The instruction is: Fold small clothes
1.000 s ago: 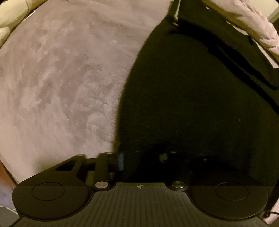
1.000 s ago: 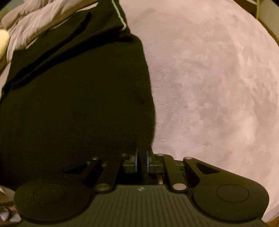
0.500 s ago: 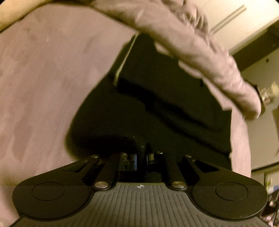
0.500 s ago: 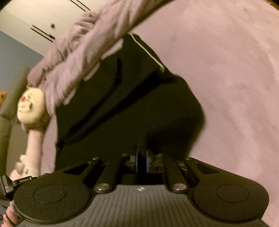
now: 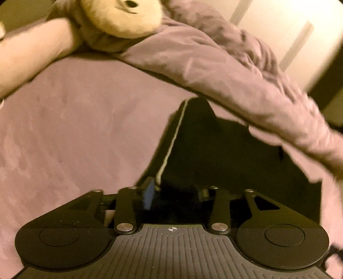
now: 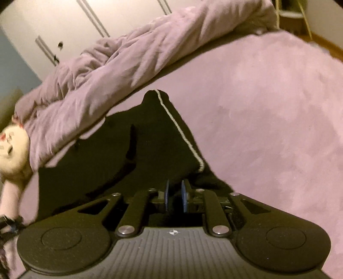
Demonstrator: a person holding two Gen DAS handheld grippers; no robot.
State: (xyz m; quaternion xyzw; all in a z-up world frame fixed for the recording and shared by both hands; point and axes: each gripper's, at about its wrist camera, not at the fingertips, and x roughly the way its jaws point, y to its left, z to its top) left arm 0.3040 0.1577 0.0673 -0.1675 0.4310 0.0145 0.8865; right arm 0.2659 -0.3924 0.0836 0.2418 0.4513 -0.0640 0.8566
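Note:
A black garment with a thin white stripe lies on a purple plush bed cover; it shows in the left wrist view (image 5: 225,154) and in the right wrist view (image 6: 133,154). Its near part is doubled over the rest. My left gripper (image 5: 178,191) stands open over the garment's near edge, one blue pad (image 5: 149,193) bare. My right gripper (image 6: 174,193) has its blue pads a small gap apart, with black cloth just in front of them; whether cloth still sits between them is not clear.
A rumpled purple duvet (image 6: 111,70) runs along the far side of the garment (image 5: 235,81). A cream stuffed toy (image 5: 120,17) lies at the far left (image 6: 10,148). The purple bed cover (image 6: 268,128) spreads to the right. A white wardrobe (image 6: 64,28) stands behind.
Both grippers carried the garment's near edge forward over the rest, folding it. The left gripper has opened and let go; the right pads have parted slightly.

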